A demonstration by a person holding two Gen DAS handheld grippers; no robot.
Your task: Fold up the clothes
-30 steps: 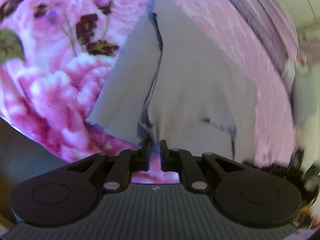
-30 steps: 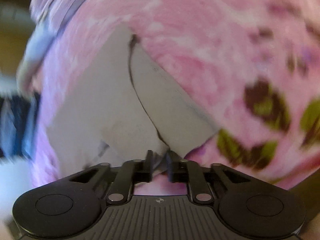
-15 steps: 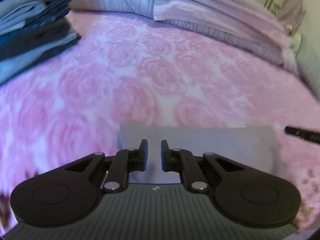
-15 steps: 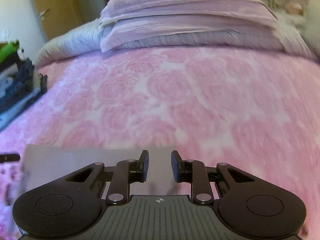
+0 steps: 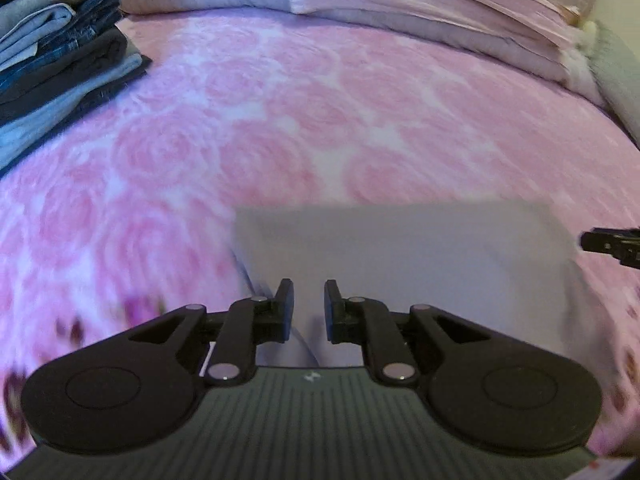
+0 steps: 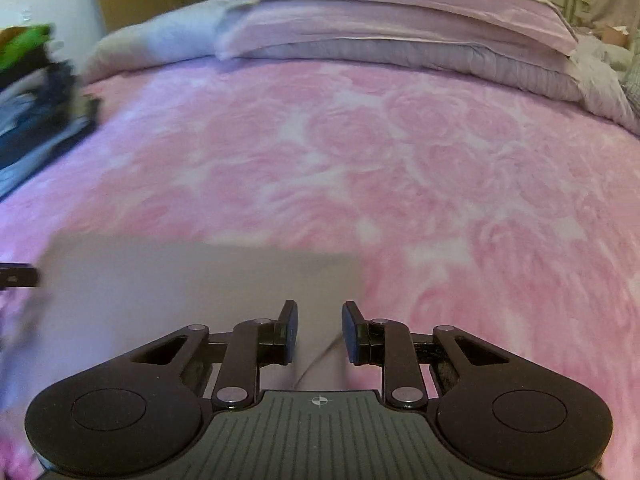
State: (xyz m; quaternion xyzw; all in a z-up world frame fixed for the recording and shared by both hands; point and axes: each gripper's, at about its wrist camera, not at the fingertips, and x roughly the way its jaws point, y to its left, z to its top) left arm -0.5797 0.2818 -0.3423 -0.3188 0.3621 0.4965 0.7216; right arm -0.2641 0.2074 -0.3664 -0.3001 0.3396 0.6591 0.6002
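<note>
A pale grey garment [image 5: 400, 256] lies folded into a flat rectangle on the pink rose blanket [image 5: 280, 120]. My left gripper [image 5: 309, 308] hovers over its near left part, jaws a little apart with nothing pinched between them. In the right wrist view the same grey garment [image 6: 180, 280] spreads to the left, and my right gripper [image 6: 320, 328] is open above its near right corner. Each gripper's tip shows at the edge of the other's view: the right gripper's tip [image 5: 612, 242] and the left gripper's tip [image 6: 18, 276].
A stack of folded jeans and clothes [image 5: 60, 60] sits on the bed's far left, also visible as the stack [image 6: 36, 92]. Pillows and a folded quilt [image 5: 420, 4] line the head of the bed. Pink blanket stretches between them and the garment.
One second ago both grippers were shut on the hanging grey garment. It has since been laid flat on the bed, and both grippers have let go and opened.
</note>
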